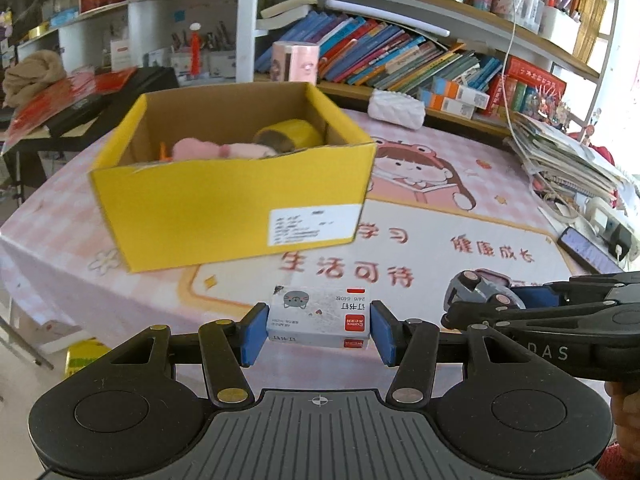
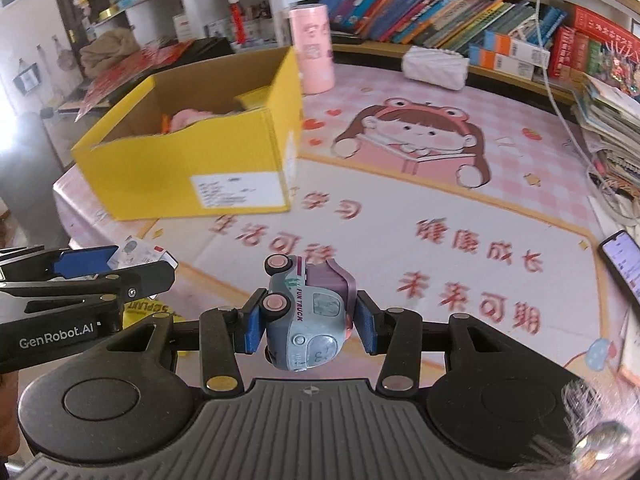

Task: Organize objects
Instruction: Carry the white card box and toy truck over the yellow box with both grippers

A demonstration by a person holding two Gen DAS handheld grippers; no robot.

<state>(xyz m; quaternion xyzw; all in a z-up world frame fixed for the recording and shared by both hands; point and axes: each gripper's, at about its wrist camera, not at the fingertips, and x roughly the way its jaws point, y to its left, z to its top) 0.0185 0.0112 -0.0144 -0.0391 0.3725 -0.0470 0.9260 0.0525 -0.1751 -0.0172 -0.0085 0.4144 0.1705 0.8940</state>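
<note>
**Staple box and toy truck held above the counter**

Staple box (image 1: 318,318), a small white carton with a grey cat face printed on it, sits clamped between the blue pads of the left tongs (image 1: 316,330), clear of the counter (image 1: 460,216). Right tongs (image 2: 308,322) are closed on a toy truck (image 2: 308,316), grey-blue with pink wheels and "FUN TRUCK" on its side, tipped nose-down toward the camera. Both pairs of tongs are side by side, each visible at the edge of the other's view.

Ahead and to the left stands an open yellow cardboard box (image 1: 224,208) with a white label on its near wall (print too blurred to read). Inside it lie a pink plush item (image 1: 208,149) and a yellow roll (image 1: 290,132). A pink cartoon mat covers the counter. A pink cylinder (image 2: 312,48) stands just behind the box, a white quilted pouch (image 2: 434,64) lies near the bookshelf, and a phone (image 2: 622,260) rests at the right edge.
</note>
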